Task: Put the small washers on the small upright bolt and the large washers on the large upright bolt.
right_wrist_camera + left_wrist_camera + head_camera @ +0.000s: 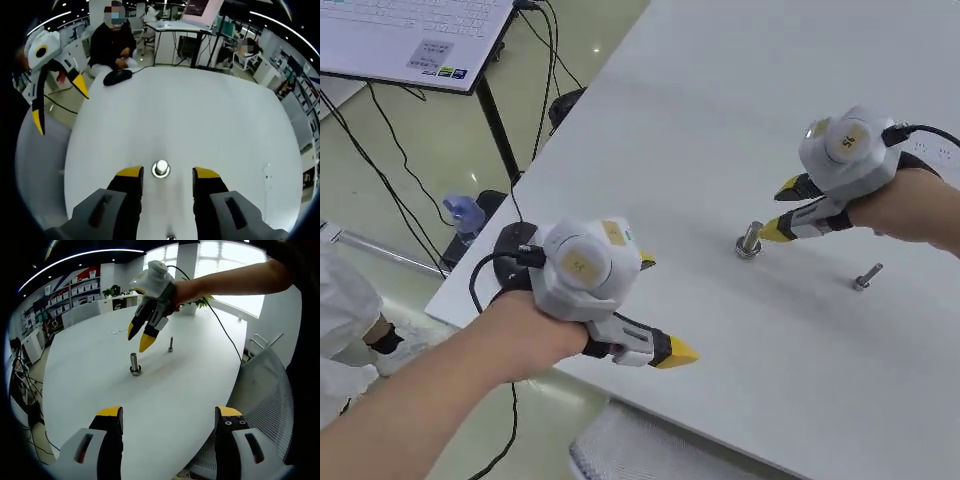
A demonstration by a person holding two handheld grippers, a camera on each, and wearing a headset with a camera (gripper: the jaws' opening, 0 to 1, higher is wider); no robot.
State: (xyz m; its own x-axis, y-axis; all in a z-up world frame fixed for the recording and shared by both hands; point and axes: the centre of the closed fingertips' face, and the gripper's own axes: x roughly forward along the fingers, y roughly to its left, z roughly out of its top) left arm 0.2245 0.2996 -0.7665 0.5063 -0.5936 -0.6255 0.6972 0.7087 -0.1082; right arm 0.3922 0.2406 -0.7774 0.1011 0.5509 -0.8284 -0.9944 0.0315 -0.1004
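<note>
left gripper point(662, 306) spread; right gripper point(778, 210) spread, near large bolt point(750, 241); small bolt point(867, 276) nearby.

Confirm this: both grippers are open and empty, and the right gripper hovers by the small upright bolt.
One error: the right gripper hovers by the large upright bolt, not the small upright bolt; the head view shows it. Both it and the left gripper are open and empty.

my right claw point(168, 173) low in view, yellow-tipped jaws apart, large upright bolt point(161, 168) standing between the tips on the white worktop point(200, 115), my left claw point(60, 106) upper left, jaws spread, seated person point(112, 47) beyond
</note>
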